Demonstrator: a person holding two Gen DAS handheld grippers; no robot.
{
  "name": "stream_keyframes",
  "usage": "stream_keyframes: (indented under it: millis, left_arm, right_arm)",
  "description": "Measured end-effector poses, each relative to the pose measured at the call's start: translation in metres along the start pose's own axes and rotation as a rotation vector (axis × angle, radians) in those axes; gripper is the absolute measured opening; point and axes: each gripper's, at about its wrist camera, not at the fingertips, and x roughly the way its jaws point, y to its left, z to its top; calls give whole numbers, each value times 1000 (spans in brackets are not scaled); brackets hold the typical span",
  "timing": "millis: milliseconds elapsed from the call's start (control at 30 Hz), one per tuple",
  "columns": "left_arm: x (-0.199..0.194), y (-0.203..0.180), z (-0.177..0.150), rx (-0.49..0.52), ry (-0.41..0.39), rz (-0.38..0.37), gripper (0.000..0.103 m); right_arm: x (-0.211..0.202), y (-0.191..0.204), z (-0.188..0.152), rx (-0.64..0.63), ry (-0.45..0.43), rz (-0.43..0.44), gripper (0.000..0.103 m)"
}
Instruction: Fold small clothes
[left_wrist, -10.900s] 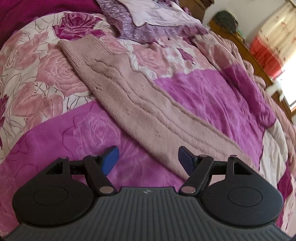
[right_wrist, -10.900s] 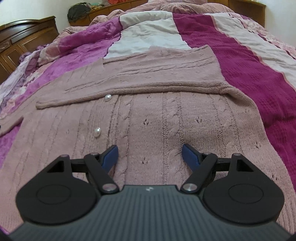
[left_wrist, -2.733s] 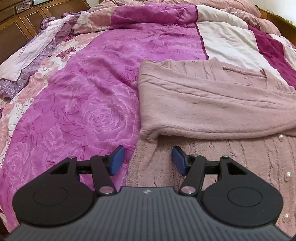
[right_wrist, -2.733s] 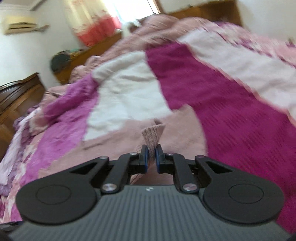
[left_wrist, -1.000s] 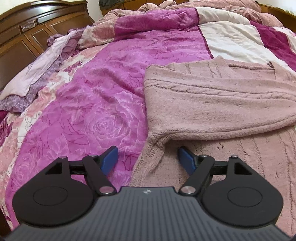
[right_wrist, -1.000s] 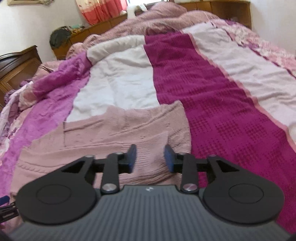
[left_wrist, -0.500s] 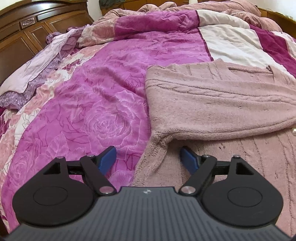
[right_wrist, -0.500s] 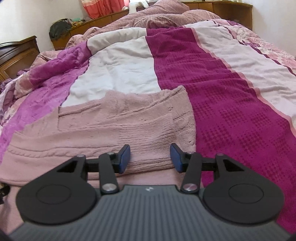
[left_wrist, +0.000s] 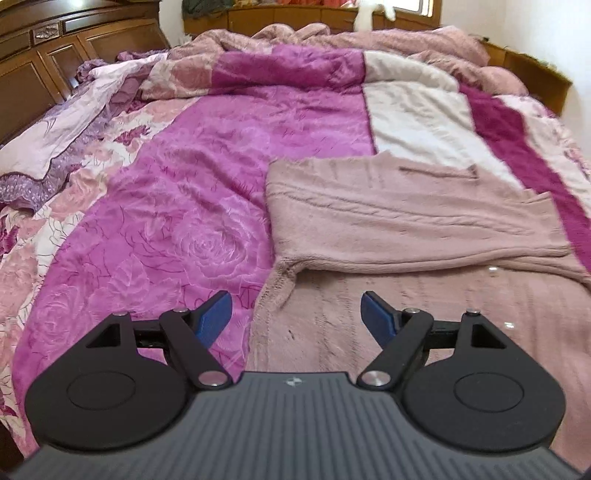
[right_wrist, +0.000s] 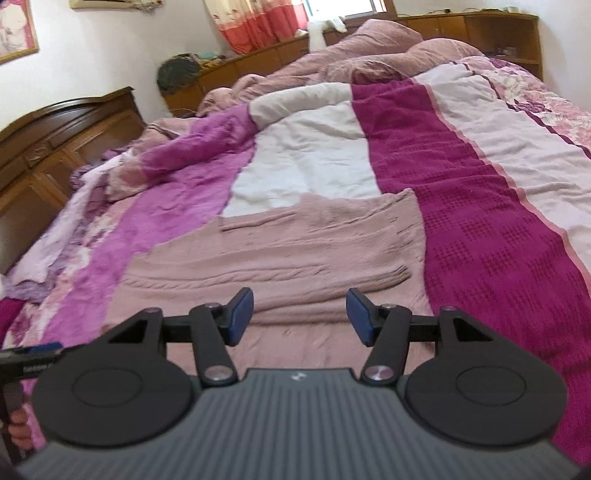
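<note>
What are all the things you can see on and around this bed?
cardigan: one, dusty pink knit, flat on the bed, sleeves folded across the body
quilt: one, magenta rose print with white and dark pink panels, covers the bed
sheet: one, lilac, crumpled by the headboard
headboard: one, dark brown wood, along the bed's left side
curtain: one, red and cream, at the far window
left claw: one, black with blue pads, open over the cardigan's left edge
right claw: one, black with blue pads, open, empty, just widened

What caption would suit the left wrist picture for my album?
Open left tool hovers over a pink knitted cardigan, sleeves folded across, on a magenta floral bedspread.
</note>
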Motion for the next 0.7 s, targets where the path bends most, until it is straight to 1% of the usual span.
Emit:
stream_keyframes:
  millis: [133, 333, 433, 500, 600, 700]
  left_arm:
    - [-34, -5, -7, 48, -21, -26, 82]
    - [-70, -15, -27, 135, -11, -68, 82]
    - [-81, -20, -41, 155, 0, -91, 82]
    - [-87, -22, -52, 180, 6, -104, 82]
    - [-94, -27, -68, 230, 12, -100, 82]
    - [-101, -27, -80, 254, 25, -113, 82]
  right_arm:
    - [-21, 8, -13, -47, 21, 12, 59]
    - [-45, 17, -39, -132, 63, 14, 62]
    - [-55, 20, -50, -178, 83, 19, 62]
    - [-61, 22, -57, -207, 94, 17, 66]
    - [-68, 26, -69, -247, 119, 12, 66]
    - [-71, 29, -80, -274, 156, 11, 66]
